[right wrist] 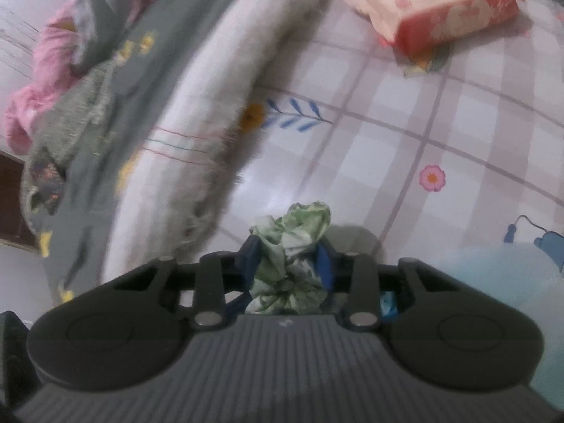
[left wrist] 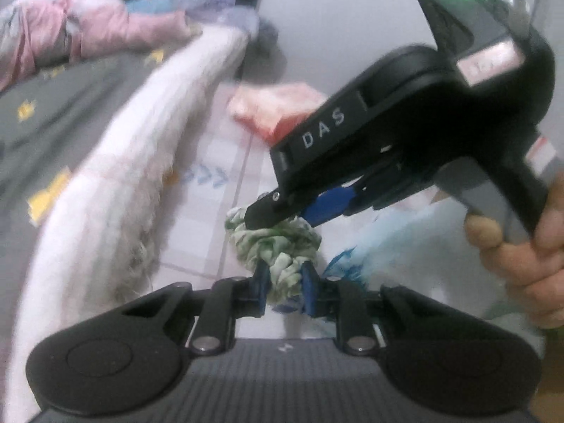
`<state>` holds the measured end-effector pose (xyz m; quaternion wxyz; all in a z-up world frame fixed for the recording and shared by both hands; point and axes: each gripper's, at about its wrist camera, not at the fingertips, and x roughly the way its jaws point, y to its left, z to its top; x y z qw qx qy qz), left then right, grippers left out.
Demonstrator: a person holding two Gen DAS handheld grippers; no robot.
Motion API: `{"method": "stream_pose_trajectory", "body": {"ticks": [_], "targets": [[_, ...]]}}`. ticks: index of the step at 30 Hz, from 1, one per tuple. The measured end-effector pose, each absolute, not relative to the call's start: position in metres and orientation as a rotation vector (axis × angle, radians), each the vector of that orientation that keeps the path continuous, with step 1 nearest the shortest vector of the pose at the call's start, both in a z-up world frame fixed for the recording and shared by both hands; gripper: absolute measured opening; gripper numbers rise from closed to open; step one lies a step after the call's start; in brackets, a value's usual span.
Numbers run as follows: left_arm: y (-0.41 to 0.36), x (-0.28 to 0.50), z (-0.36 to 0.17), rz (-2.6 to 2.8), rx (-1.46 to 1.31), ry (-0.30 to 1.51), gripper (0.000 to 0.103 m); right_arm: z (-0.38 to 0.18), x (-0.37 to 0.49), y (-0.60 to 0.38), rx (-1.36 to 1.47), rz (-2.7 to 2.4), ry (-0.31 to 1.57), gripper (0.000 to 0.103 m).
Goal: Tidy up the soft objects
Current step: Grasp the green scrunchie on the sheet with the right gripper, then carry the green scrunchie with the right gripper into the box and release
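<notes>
While both pairs of tongs bite the same green-and-white crumpled fabric scrunchie [left wrist: 273, 243], the thing that matters is how that soft ring stretches between them. The left tongs [left wrist: 283, 283] have narrowed onto its near loop, blue pads pressed against the cloth on both sides. The right tongs [left wrist: 278, 216] come in from above and to the right, slanting steeply down, and pinch the far loop just beyond the left pair. So the scrunchie's long axis runs straight away from the left tongs toward the right ones, and neither hand is nearer; each already holds an end. In the right wrist view the fabric bulges out between and past the right tongs [right wrist: 290, 264]. A bare hand [left wrist: 521, 246] wraps the right handle. Beneath lies the pale checked flowered bed sheet [right wrist: 405, 134], with a rolled white fluffy blanket [left wrist: 141, 162] to the left and a pink-and-red soft tissue pack [right wrist: 440, 3] well beyond the tips.
</notes>
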<state>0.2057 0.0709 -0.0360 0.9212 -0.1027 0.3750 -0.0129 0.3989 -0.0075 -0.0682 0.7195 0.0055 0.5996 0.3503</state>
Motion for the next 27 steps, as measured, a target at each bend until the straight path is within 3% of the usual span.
{"method": "stream_pose_trajectory", "body": {"ticks": [6, 14, 19, 27], "targets": [[0.043, 0.182, 0.019, -0.087, -0.157, 0.653, 0.021, -0.008, 0.367, -0.049, 0.093, 0.835, 1.198, 0.032], [-0.052, 0.155, 0.058, -0.342, -0.12, 0.571, 0.022, 0.059, 0.312, -0.175, 0.186, 0.74, 1.049, 0.032], [-0.126, 0.144, 0.06, -0.529, -0.08, 0.565, 0.032, 0.08, 0.269, -0.28, 0.251, 0.601, 0.982, 0.032], [-0.203, 0.124, 0.038, -0.686, -0.014, 0.619, 0.043, 0.068, 0.204, -0.421, 0.402, 0.396, 0.934, 0.031]]}}
